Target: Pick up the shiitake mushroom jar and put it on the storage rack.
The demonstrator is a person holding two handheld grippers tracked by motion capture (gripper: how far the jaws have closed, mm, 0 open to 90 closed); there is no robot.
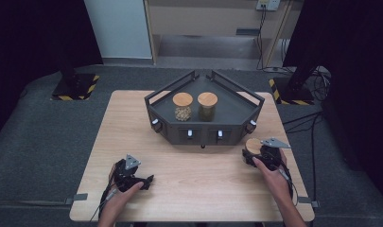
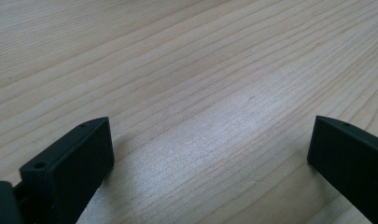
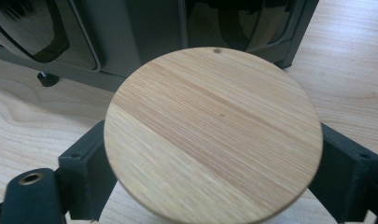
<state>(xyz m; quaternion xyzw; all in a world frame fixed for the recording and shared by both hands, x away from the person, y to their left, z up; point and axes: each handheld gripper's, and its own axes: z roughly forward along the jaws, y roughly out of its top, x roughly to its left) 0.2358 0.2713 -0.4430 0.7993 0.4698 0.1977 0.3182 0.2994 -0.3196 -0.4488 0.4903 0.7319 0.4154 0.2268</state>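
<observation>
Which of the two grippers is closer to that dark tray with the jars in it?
The right gripper, just off the tray's front right corner, its jaws around a wooden-lidded jar. The left gripper rests open near the table's front left.

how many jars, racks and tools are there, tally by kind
jars with wooden lids: 3, two on the rack, one between the right tool's jaws
dark corner rack: 1
tools: 2, left tool and right tool
total: 6
</observation>
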